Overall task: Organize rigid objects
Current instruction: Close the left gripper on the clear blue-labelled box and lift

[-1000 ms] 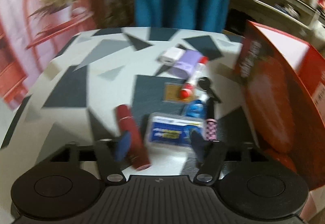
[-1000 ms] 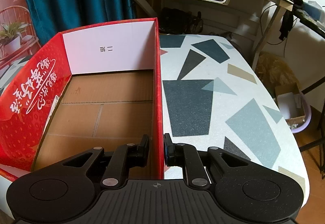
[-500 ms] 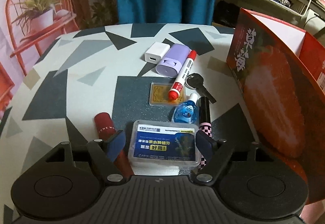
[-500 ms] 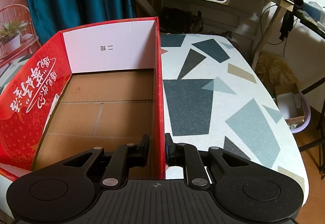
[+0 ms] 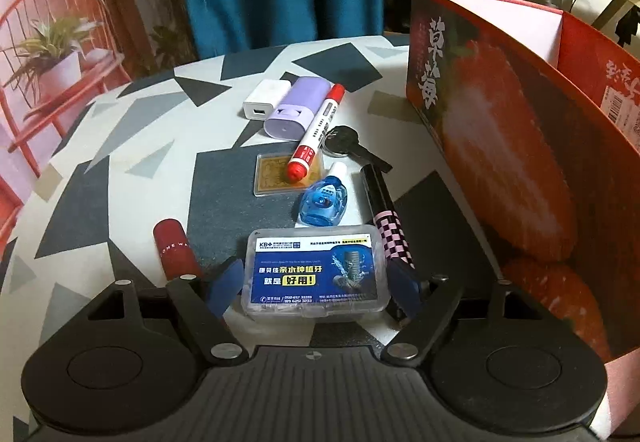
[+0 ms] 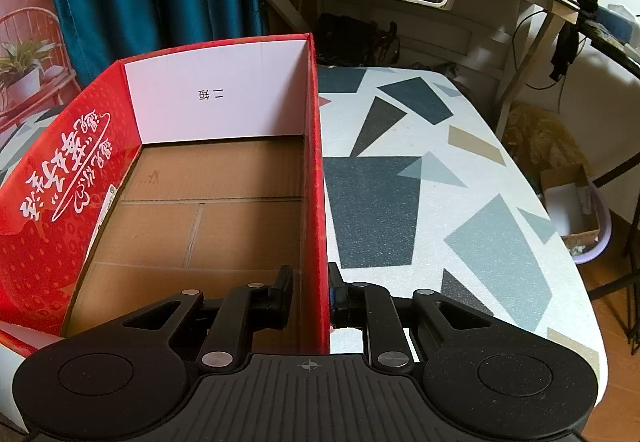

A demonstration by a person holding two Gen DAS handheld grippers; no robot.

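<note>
The red cardboard box (image 6: pixel 224 201) stands open on the patterned table (image 6: pixel 440 181), its brown floor bare. The right gripper (image 6: pixel 310 292) sits at the near end of the box's right wall, one finger inside, one outside. Its jaws are drawn close on that wall, though whether both pads press the card I cannot tell. In the left wrist view the same box (image 5: pixel 500 145) rises to the right of the left gripper (image 5: pixel 316 284), well past its right finger.

The left gripper stands wide, its blue pads either side of a clear plastic case with a blue label (image 5: pixel 316 274). The case lies flat on the table (image 5: pixel 120 169) between the pads, with a small gap showing on each side, so nothing is gripped.

Just outside the left finger lies a dark red tube (image 5: pixel 174 250). By the right finger, a black pen with a pink checked grip (image 5: pixel 386 217) runs away from the tool. Further ahead lie a small blue bottle (image 5: pixel 324 201), a gold card in a clear sleeve (image 5: pixel 276 173), a red marker (image 5: pixel 316 133) across it, a black key (image 5: pixel 352 145), a lilac case (image 5: pixel 298 107) and a white charger (image 5: pixel 264 103).
</note>
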